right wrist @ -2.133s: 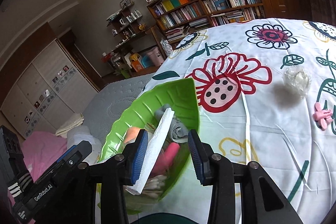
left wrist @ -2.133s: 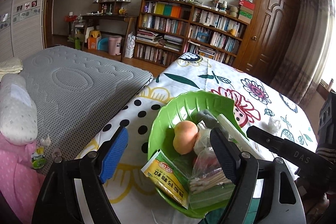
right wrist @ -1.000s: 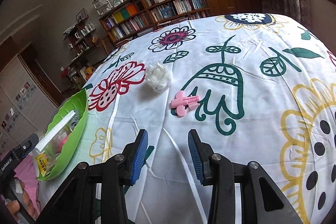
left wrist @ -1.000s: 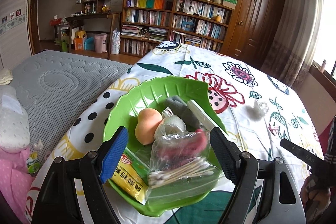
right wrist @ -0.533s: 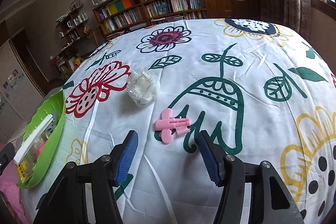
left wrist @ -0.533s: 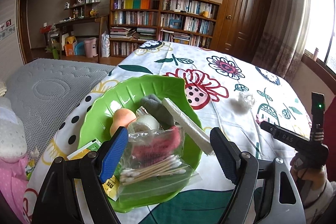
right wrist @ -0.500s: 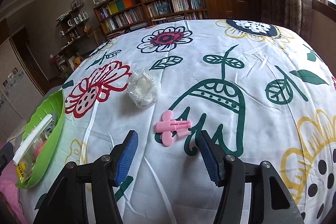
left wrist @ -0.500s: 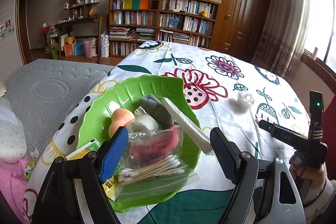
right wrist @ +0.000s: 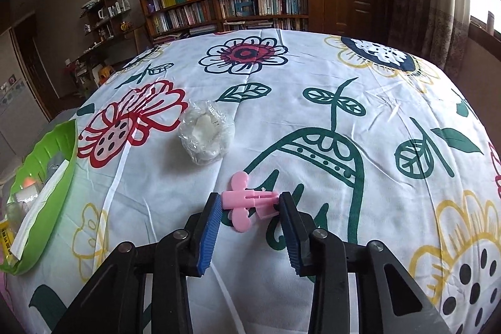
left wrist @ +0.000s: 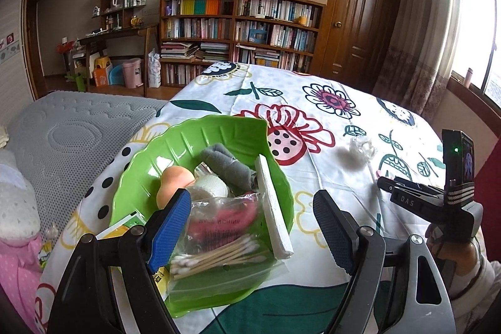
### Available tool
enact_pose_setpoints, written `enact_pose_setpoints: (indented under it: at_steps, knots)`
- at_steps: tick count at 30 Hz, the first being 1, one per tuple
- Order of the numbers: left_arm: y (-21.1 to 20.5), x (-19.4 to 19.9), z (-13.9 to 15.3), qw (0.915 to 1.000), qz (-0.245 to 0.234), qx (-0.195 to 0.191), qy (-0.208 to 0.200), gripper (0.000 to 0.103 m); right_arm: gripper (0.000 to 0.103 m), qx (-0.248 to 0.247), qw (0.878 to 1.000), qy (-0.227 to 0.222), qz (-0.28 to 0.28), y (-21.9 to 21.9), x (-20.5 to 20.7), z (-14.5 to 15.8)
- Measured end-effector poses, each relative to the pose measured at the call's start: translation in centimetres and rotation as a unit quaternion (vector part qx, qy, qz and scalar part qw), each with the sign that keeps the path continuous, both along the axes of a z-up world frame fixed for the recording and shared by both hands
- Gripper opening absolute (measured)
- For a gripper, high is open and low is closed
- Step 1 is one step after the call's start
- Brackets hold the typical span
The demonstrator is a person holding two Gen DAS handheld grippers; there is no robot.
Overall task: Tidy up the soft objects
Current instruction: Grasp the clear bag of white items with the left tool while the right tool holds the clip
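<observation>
A green leaf-shaped bowl (left wrist: pixel 219 127) on the flowered cloth holds a peach sponge (left wrist: pixel 173 179), a grey cloth (left wrist: pixel 225 161), a white roll (left wrist: pixel 209 187), a white foam strip (left wrist: pixel 272 208) and a bag of cotton swabs (left wrist: pixel 219 255). My left gripper (left wrist: pixel 250 224) hovers open over the bowl's near side, holding nothing. A pink plastic clip (right wrist: pixel 241 196) lies on the cloth. My right gripper (right wrist: pixel 249 204) brackets the clip, with a pad touching each end. Beyond it sits a clear-wrapped white ball (right wrist: pixel 206 132).
The bowl's rim (right wrist: pixel 67 146) shows at the left edge of the right wrist view. A grey mattress (left wrist: pixel 69 133) adjoins the flowered cloth on the left. Bookshelves (left wrist: pixel 238 27) and a door (left wrist: pixel 363 21) stand behind. A hand (left wrist: pixel 454 255) holds the right gripper.
My right gripper moved forward over the pink clip and narrowed its fingers onto its ends. The left gripper barely shifted over the bowl.
</observation>
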State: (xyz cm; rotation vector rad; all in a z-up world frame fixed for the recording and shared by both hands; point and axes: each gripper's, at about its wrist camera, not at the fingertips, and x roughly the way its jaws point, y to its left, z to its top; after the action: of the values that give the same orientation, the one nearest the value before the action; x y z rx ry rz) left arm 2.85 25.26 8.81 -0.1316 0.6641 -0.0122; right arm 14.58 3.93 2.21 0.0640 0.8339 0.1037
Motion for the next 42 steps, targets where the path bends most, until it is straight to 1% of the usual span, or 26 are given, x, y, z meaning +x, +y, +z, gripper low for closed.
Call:
enact_pose_setpoints:
  at_steps: [6,13,18,22,27,30,31,34,37,39,42]
  knots:
    - [-0.7,0.1,0.5,0.9999,-0.009,0.003,0.003,0.081,0.039,0.025,1.0,-0.002,0.006,-0.7,-0.5,0.1]
    - [-2.8,0.8,0.7,0.9995,-0.029,0.01,0.004,0.081,0.039,0.045,0.999,-0.012,0.009,-1.7,-2.6,0.8]
    - [-5.4,1.7,0.8,0.9983,-0.056,0.017,0.001,0.081,0.039,0.054,0.998,-0.023,0.013,-2.8,-4.6,1.4]
    - [-7.7,2.8,0.8,0.9965,-0.082,0.014,0.003,0.081,0.039,0.054,0.998,-0.027,0.013,-3.8,-5.9,1.5]
    - [-11.4,4.8,0.5,0.9923,-0.121,0.023,0.008,0.081,0.039,0.059,0.998,-0.031,0.005,-5.3,-6.8,1.1]
    - [-13.5,6.3,0.2,0.989,-0.144,0.03,0.012,0.079,0.039,0.063,0.997,-0.033,0.002,-5.8,-6.8,0.8]
    - [-14.0,6.9,-0.1,0.9881,-0.15,0.03,0.015,0.078,0.039,0.068,0.997,-0.032,0.003,-5.9,-6.8,0.7]
    - [-15.3,9.1,-0.9,0.9857,-0.164,0.02,0.032,0.069,0.039,0.08,0.996,-0.033,0.003,-6.3,-6.9,0.6]
    - [-16.1,11.3,-2.2,0.9845,-0.166,0.01,0.055,0.062,0.039,0.088,0.995,-0.037,0.0,-6.6,-7.0,0.6]
    - [-16.6,12.7,-3.1,0.9837,-0.166,0.006,0.07,0.06,0.039,0.094,0.995,-0.039,-0.002,-6.8,-7.0,0.6]
    - [-16.8,14.3,-4.3,0.9832,-0.161,0.002,0.085,0.055,0.039,0.102,0.994,-0.037,-0.004,-7.0,-7.0,0.5]
